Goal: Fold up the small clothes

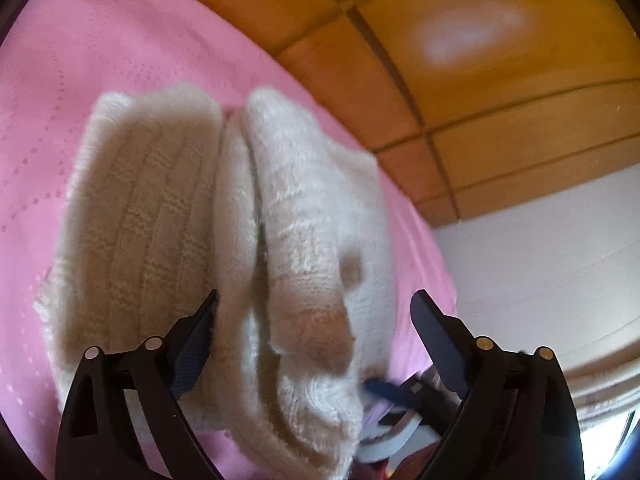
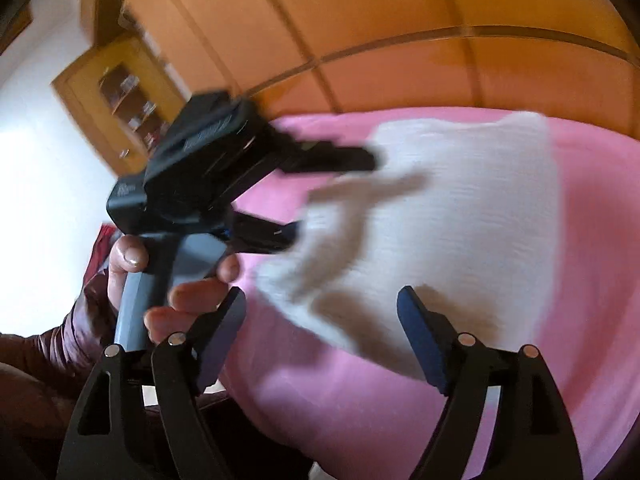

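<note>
A cream knitted garment (image 1: 160, 208) lies on a pink blanket (image 1: 60, 60), doubled into two thick folds side by side. My left gripper (image 1: 316, 320) is open, its fingers standing either side of the near end of the right fold without pressing it. In the right wrist view the same garment (image 2: 460, 208) looks white and blurred on the blanket (image 2: 340, 400). My right gripper (image 2: 320, 320) is open just short of the garment's near edge, nothing between its fingers. The left gripper (image 2: 332, 200) shows there too, open at the garment's left edge, held by a hand (image 2: 180, 296).
Orange wooden panels (image 1: 480, 80) rise behind the bed, with a white wall (image 1: 540, 260) to the right. A wooden shelf cabinet (image 2: 124, 96) hangs at the left in the right wrist view. A dark red sleeve (image 2: 60, 340) reaches in from the lower left.
</note>
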Available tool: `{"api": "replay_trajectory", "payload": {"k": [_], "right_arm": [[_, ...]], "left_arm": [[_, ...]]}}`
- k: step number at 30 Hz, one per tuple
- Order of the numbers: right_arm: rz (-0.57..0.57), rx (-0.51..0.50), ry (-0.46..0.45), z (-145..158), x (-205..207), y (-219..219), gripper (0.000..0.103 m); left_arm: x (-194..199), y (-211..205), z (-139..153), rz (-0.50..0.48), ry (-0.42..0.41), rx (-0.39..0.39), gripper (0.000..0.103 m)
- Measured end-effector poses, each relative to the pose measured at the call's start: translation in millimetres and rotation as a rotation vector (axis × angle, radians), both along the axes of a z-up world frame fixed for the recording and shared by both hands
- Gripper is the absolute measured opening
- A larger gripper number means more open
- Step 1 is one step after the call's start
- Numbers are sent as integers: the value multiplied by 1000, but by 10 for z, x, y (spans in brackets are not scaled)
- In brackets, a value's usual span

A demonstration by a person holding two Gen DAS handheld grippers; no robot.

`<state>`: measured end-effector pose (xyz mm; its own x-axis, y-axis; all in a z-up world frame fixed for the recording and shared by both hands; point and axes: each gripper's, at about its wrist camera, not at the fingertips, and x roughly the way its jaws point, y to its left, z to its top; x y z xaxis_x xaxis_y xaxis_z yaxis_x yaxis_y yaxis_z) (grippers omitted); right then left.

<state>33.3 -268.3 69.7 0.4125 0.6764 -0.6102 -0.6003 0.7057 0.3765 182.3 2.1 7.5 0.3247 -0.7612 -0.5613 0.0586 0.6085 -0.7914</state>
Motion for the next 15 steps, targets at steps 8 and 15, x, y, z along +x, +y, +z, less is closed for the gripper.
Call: {"api": "replay_trajectory", "payload": {"k": [8,15], "right_arm": [[-278,47,62,-146,332,-925,78],[-163,0,18,-120,290,-456,72]], "left_arm": [[136,-87,69,52,-84,155,21],[-86,20,625,70,-332,268,19]]}}
